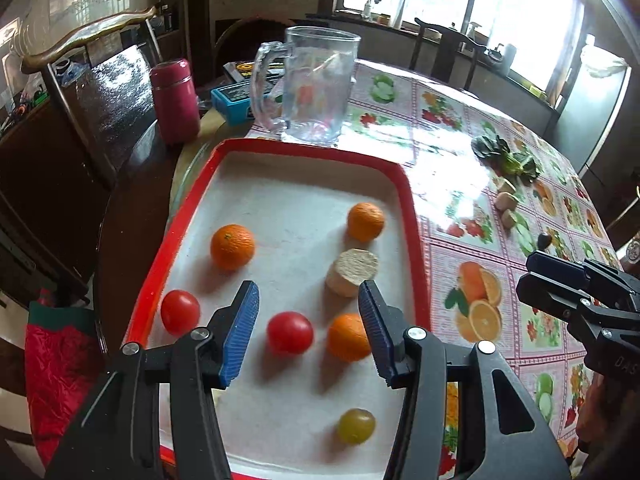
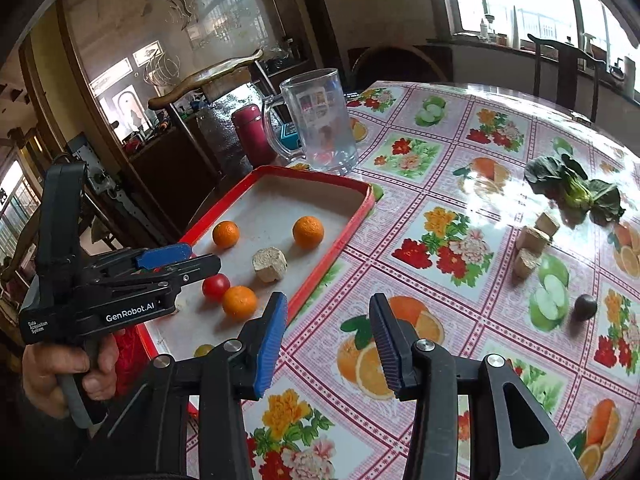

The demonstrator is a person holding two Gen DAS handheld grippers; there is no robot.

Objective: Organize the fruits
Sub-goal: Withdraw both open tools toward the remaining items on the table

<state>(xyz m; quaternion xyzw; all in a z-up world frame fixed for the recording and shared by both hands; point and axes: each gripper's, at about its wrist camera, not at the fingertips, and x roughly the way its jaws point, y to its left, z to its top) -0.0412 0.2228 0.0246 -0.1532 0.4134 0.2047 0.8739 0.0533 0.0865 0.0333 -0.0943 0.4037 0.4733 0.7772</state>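
Observation:
A red-rimmed tray (image 1: 416,240) holds three oranges (image 1: 232,247), two tomatoes (image 1: 289,332), a yellow-green grape (image 1: 356,425) and a beige chunk (image 1: 352,272). My left gripper (image 1: 308,292) hangs open above the tray's near half, with nothing between its blue pads. My right gripper (image 2: 328,304) is open over the flowered tablecloth just right of the tray (image 2: 360,216), and it too holds nothing. Out on the cloth to the right lie a dark round fruit (image 2: 585,307), three beige chunks (image 2: 534,240) and a leafy green vegetable (image 2: 572,192).
A clear glass mug (image 1: 316,84) stands just beyond the tray's far edge, with a pink flask (image 1: 175,100) and a blue box (image 1: 232,100) to its left. A wooden chair (image 1: 100,80) stands at the table's left. A person's hand (image 2: 60,372) grips the left tool.

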